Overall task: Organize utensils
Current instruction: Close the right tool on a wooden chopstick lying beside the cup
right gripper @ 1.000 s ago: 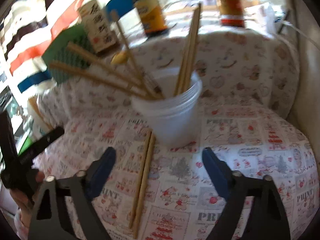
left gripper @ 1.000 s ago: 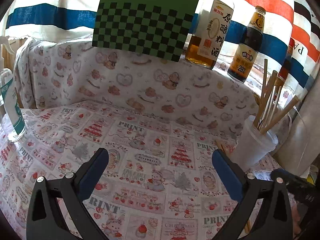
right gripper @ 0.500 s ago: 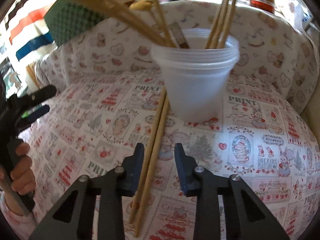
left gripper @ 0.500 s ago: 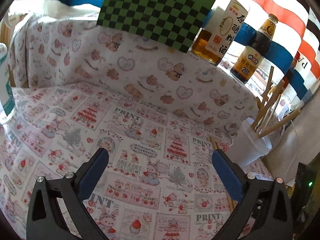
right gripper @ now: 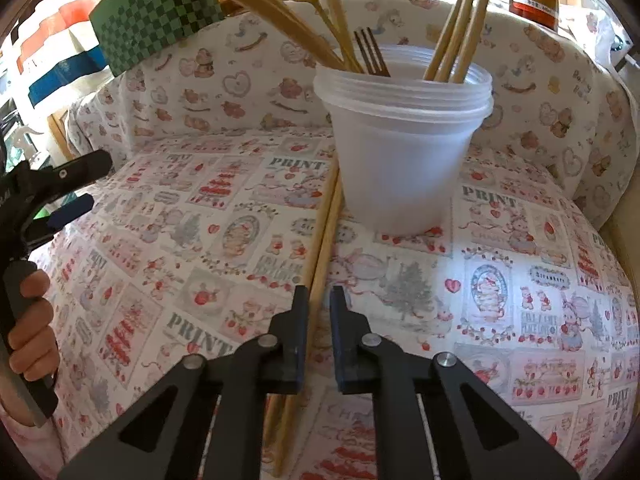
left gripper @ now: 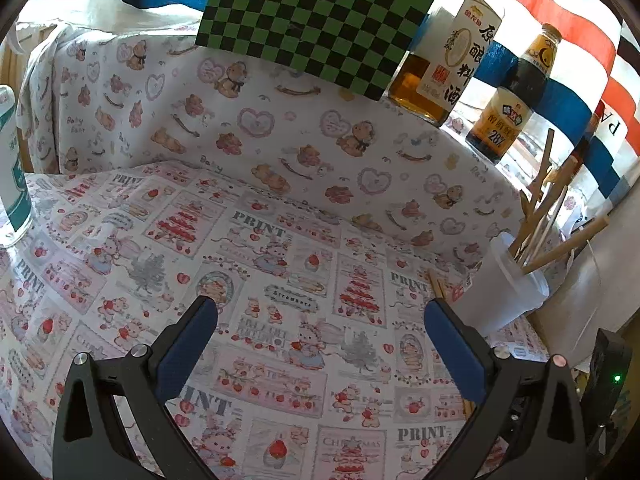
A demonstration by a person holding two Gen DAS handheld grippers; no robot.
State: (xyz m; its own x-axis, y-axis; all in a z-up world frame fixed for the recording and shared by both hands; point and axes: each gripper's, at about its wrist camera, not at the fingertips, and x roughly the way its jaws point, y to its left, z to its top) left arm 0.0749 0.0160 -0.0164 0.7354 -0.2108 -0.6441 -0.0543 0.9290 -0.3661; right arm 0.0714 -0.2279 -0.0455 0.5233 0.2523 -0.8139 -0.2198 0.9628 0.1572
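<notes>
A pair of wooden chopsticks (right gripper: 326, 224) lies on the printed tablecloth (right gripper: 520, 280), its far end beside a translucent plastic cup (right gripper: 400, 168). The cup holds several chopsticks and a fork (right gripper: 370, 52). My right gripper (right gripper: 319, 296) straddles the pair near its middle; the jaws are closing and the pads press on the sticks, which still rest on the cloth. My left gripper (left gripper: 320, 308) hovers open over bare cloth with nothing between its fingers. The cup (left gripper: 500, 292) stands to its right, and the tip of the lying chopsticks (left gripper: 436, 286) shows next to it.
A green checkerboard (left gripper: 316, 20), an amber bottle (left gripper: 448, 68) and a dark sauce bottle (left gripper: 512, 100) stand on the raised ledge behind. A plastic bottle (left gripper: 12, 168) is at the far left. A hand (right gripper: 32, 320) holds the left gripper (right gripper: 76, 188) at the left edge.
My right gripper dropped closer to the lying chopsticks and its jaws went from wide apart to closed around the pair. The left gripper tilted slightly and stayed open.
</notes>
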